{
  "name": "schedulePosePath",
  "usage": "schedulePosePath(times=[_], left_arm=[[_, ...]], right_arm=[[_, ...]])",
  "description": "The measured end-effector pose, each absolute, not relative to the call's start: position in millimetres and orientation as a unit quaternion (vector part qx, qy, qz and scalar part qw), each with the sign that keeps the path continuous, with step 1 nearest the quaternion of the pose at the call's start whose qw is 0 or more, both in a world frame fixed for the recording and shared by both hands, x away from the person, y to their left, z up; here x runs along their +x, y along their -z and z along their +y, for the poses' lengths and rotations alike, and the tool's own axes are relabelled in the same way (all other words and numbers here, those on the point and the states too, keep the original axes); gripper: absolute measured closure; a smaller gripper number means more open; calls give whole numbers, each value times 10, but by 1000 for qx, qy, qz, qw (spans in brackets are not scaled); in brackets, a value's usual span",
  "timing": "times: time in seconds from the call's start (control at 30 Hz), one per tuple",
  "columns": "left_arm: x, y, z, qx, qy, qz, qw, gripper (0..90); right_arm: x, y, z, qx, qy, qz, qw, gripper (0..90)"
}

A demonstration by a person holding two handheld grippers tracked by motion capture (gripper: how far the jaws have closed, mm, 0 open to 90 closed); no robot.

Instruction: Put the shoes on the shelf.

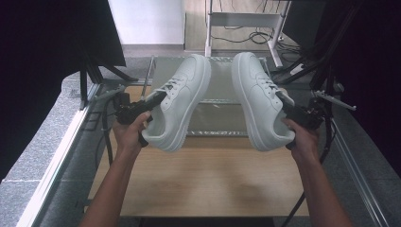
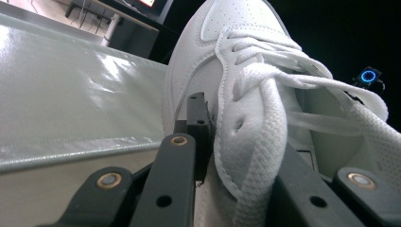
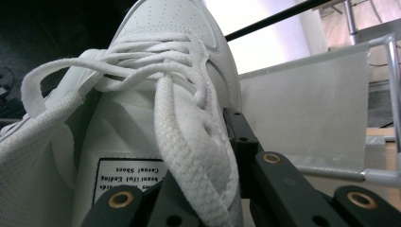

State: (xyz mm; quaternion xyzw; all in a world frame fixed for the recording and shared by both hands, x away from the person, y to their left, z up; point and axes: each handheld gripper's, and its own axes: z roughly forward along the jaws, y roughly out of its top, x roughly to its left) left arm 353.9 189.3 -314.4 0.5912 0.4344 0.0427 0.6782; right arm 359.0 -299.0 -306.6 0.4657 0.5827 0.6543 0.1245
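Two white lace-up sneakers are held up above the table, toes pointing away from me. The left sneaker (image 1: 182,101) tilts with its sole toward the right. My left gripper (image 1: 153,100) is shut on its side wall by the laces (image 2: 265,109), one jaw outside and the other inside the opening (image 2: 236,142). The right sneaker (image 1: 257,101) mirrors it, with its sole facing left. My right gripper (image 1: 287,105) is shut on that shoe's lace-side wall (image 3: 203,156), and a printed label (image 3: 127,177) shows inside the shoe.
A low rack with a translucent shelf (image 1: 217,118) and thin metal rails (image 3: 331,172) stands at the back of the wooden table (image 1: 208,179). Dark curtains hang on both sides. A white desk frame and cables (image 1: 257,35) lie on the floor beyond.
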Motion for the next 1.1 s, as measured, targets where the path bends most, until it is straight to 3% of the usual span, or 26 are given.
schedulePosePath(times=[0.8, 1.1], left_arm=[[3814, 3021, 1887, 584, -53, 451, 673, 826], [4012, 2863, 1810, 582, -55, 457, 671, 827]], right_arm=[[3941, 3033, -2911, 497, -638, 573, 135, 861], [4070, 2872, -2854, 498, -639, 568, 144, 861]])
